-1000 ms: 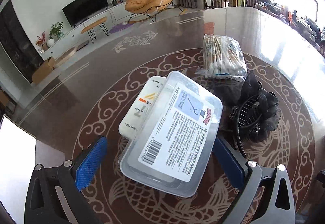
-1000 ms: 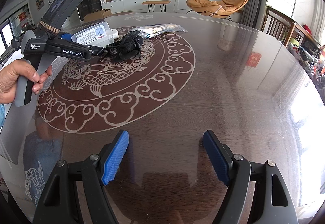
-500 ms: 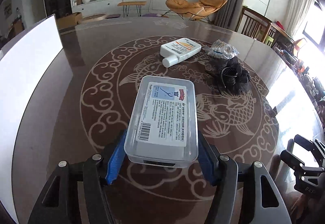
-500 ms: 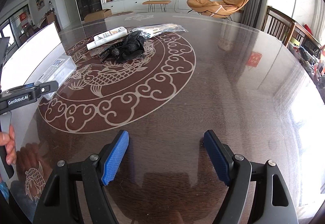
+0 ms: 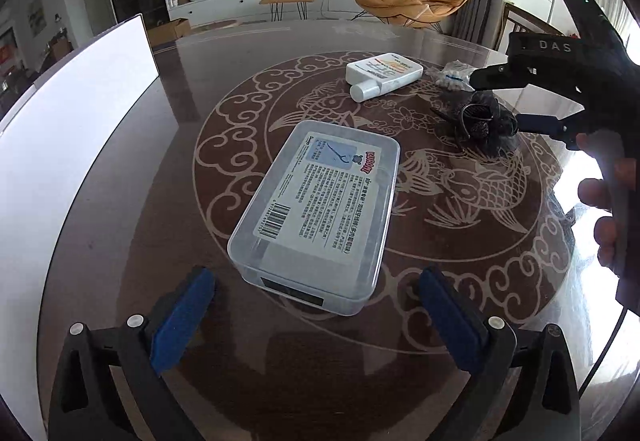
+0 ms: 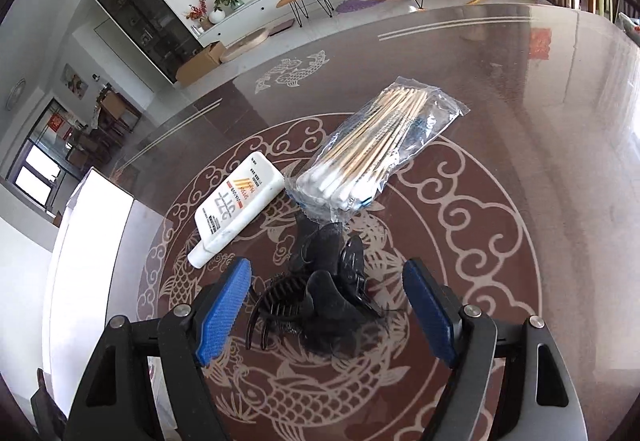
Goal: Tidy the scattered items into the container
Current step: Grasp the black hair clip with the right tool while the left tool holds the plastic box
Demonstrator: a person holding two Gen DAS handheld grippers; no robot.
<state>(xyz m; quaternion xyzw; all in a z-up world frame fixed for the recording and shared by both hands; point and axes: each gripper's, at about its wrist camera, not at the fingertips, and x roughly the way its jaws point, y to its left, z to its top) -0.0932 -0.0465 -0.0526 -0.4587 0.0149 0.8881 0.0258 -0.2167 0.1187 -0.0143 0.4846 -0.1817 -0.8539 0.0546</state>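
Note:
A clear lidded plastic box [image 5: 320, 201] with a printed label lies on the table. Its near end sits between the pads of my left gripper [image 5: 315, 275], whose jaws are opening and do not touch it. A white tube [image 6: 236, 209], a bag of cotton swabs [image 6: 372, 157] and a black hair claw [image 6: 324, 293] lie together further back. My right gripper [image 6: 327, 267] is open, with the hair claw between its blue pads and untouched. In the left wrist view the right gripper [image 5: 508, 97] hangs over the hair claw [image 5: 484, 125], beside the tube [image 5: 384, 75].
The round dark glass table [image 5: 460, 225] has a fish and cloud pattern. A white flat panel [image 5: 60, 145] stands along the table's left side, also seen at the right wrist view's left edge. A person's fingers [image 5: 600, 197] hold the right gripper's handle.
The left gripper carried the clear box toward me, set it on the table and opened off it. The right gripper swung left across the table to straddle the hair claw.

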